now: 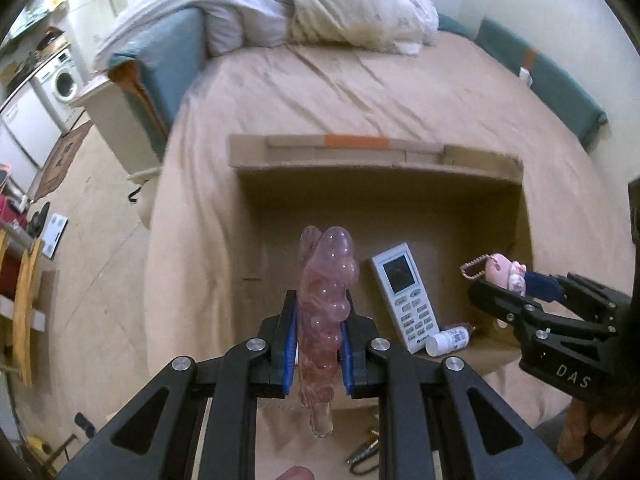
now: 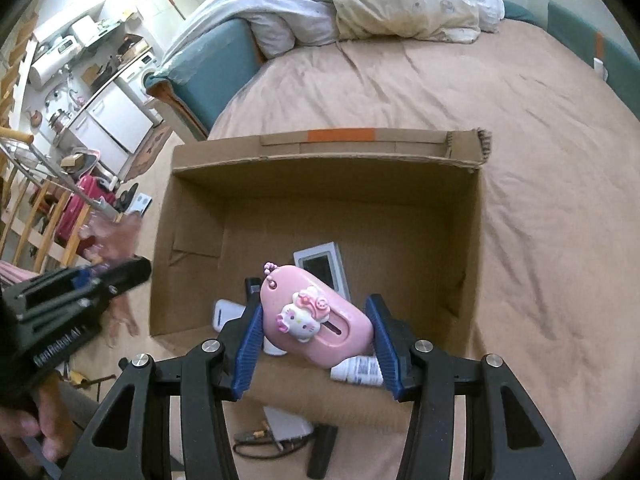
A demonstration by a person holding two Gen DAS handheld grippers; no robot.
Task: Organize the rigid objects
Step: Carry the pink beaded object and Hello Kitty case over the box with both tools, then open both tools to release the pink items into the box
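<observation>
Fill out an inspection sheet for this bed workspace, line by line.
Surface: bed under a tan sheet, open cardboard box on it.
Job's things: white remote and white bottle lie in the box.
Clutter: rumpled duvet at the far end; small dark items on the sheet before the box.
Grippers: left gripper shut on a pink translucent bumpy piece; right gripper shut on a pink cat-figure case, above the box.
Cables: thin cord near the dark items.
Surroundings: washing machine, wooden floor.

A bed with a wrinkled tan sheet (image 2: 540, 184) carries an open brown cardboard box (image 2: 320, 160), a crumpled white duvet (image 2: 400, 0) and a black cable (image 2: 260, 446).
</observation>
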